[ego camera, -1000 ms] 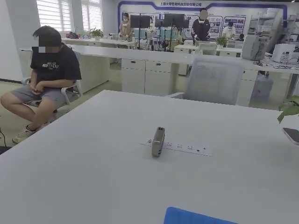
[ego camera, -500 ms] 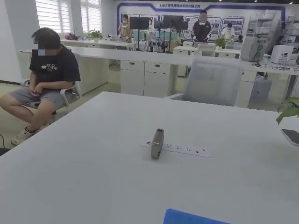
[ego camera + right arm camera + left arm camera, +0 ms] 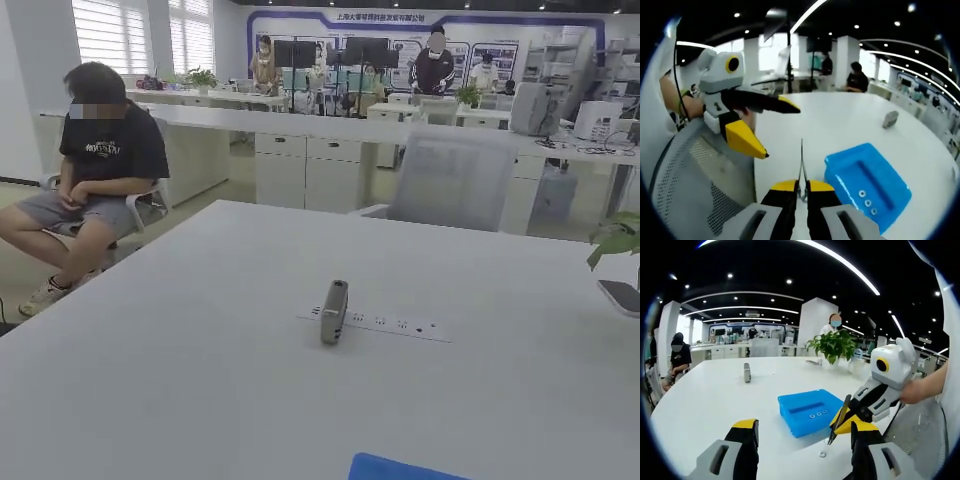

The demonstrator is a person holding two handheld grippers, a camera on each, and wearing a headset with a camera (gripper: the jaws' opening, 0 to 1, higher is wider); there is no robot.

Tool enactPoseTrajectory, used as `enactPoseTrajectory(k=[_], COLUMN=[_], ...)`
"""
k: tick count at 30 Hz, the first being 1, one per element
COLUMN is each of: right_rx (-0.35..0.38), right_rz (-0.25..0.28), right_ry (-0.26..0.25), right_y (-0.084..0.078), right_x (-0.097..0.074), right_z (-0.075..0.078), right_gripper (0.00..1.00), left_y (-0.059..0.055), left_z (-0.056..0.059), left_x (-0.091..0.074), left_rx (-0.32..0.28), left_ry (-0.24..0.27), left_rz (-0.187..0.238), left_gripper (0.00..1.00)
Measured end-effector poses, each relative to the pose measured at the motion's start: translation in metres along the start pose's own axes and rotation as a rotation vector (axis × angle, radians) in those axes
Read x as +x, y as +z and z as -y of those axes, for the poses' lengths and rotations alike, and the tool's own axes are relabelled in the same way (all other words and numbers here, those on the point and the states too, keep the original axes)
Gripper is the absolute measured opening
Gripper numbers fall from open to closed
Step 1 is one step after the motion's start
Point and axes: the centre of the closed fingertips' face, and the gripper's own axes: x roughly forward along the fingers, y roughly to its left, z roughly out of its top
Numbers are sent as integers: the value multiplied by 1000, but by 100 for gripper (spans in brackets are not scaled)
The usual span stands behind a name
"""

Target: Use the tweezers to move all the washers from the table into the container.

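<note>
here, right gripper [image 3: 801,188] clamps tweezers [image 3: 802,159] near washer [image 3: 823,455].

Bright blue container [image 3: 807,407] on a plain white table [image 3: 180,380]; silvery washers [image 3: 818,414] inside; grey tweezers [image 3: 802,160]; fingers [image 3: 746,432] black with yellow tips; green plant [image 3: 832,345]; grey device [image 3: 334,310]

You see bright, even light, window blinds [image 3: 110,30] glowing upper left, ceiling strip lights [image 3: 840,262] glaring, fisheye edges bent, soft.
</note>
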Motion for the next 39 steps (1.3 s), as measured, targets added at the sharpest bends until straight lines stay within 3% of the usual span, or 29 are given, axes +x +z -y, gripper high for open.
enactPoseTrajectory(k=[11, 15, 20, 28, 39], right_rx=[94, 191, 276, 438, 487], right_rz=[113, 185, 214, 195, 108], right_ry=[-30, -24, -39, -94, -109], right_y=[39, 53, 60, 46, 16], right_x=[-19, -22, -25, -13, 11], right_z=[27, 39, 62, 102, 119], right_gripper=[3, 3, 3, 3, 3], left_y=[0, 0, 0, -1, -2], left_z=[-1, -1, -1, -1, 0], left_x=[0, -1, -1, -1, 0], left_rx=[0, -1, 0, 1, -3], left_ry=[5, 9, 8, 12, 6], left_rz=[1, 1, -2, -10, -12], left_gripper=[76, 76, 76, 76, 76])
